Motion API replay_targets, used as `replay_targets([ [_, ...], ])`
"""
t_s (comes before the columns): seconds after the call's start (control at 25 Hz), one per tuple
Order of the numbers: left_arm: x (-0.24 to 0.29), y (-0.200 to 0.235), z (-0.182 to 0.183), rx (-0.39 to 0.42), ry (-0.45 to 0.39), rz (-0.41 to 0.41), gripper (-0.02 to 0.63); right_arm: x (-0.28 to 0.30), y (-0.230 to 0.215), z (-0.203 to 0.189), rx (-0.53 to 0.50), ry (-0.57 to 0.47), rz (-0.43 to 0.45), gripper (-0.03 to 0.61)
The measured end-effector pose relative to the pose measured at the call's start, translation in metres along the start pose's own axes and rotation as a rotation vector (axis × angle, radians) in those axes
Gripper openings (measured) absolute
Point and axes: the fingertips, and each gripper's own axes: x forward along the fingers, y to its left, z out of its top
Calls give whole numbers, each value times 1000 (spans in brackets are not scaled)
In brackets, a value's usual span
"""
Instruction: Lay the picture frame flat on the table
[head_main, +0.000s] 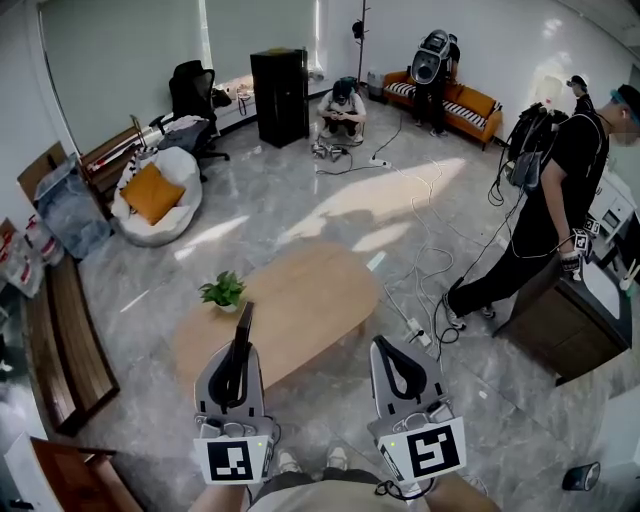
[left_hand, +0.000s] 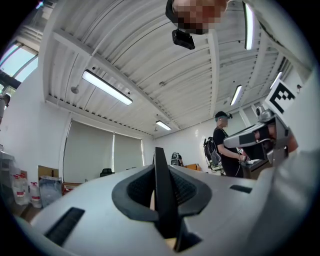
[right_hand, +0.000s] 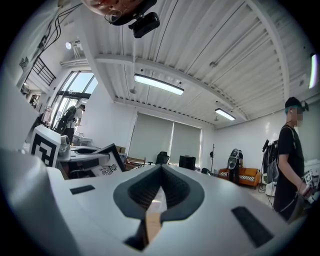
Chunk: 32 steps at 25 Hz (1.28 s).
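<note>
Oval table (head_main: 300, 300) ahead; left tongs (head_main: 241, 350) clamp picture frame (head_main: 246, 318) upright, edge-on; right tongs (head_main: 386, 348) closed.

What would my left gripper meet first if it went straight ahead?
Likely the potted plant on the table, just beyond the left gripper and its picture frame; height is unclear, so it might pass above.

Left gripper (head_main: 240, 350) at 7 o'clock, level, clamps the picture frame (head_main: 246, 318); right gripper (head_main: 386, 346) at 5 o'clock, closed, empty.
</note>
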Motion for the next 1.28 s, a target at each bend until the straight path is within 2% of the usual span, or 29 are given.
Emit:
replay_targets([
  [0.72,35,-49,-13,14,10,16,58,3,-48,-43,2,28,36,-3],
  [1.28,119,-33,-56,5,43,-22,58,88,-79,-79,-1,74,28,-3],
])
